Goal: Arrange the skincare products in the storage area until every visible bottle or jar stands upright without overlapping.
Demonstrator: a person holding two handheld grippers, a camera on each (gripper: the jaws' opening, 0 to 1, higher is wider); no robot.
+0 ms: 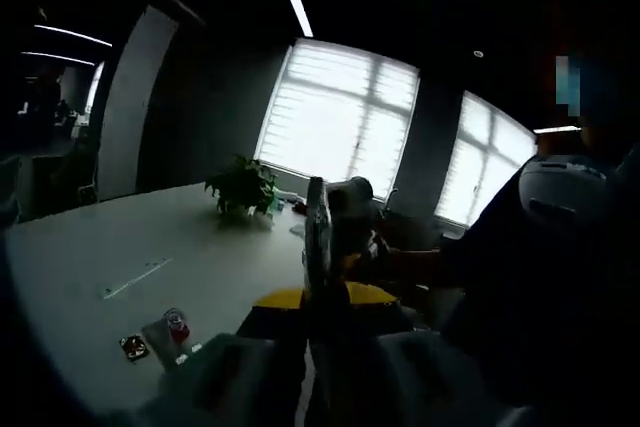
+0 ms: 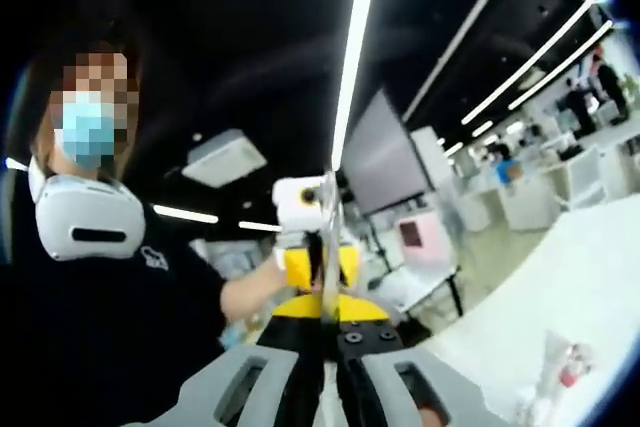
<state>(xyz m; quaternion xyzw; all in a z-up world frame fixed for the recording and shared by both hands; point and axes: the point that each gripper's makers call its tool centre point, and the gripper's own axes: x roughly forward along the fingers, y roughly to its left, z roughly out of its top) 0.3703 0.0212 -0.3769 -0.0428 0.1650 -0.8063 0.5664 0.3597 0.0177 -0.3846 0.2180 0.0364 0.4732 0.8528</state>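
My left gripper (image 1: 308, 335) rises from the bottom of the left gripper view with its grey jaws pressed together and nothing between them. Facing it tip to tip is my right gripper (image 1: 322, 247), held by a person's hand above the white table (image 1: 90, 257). In the right gripper view my right gripper (image 2: 325, 339) is shut too, with the left gripper (image 2: 318, 272) opposite it. A small clear item with a red part (image 1: 177, 326) and a dark square piece (image 1: 133, 347) lie on the table at lower left. The same clear red item (image 2: 565, 367) lies on the table at lower right.
A potted green plant (image 1: 242, 188) stands at the far side of the table before bright blinds (image 1: 340, 117). A person in dark clothes (image 1: 540, 277) stands close on the right and also fills the left (image 2: 90, 297). Desks and chairs (image 2: 540, 187) stand beyond.
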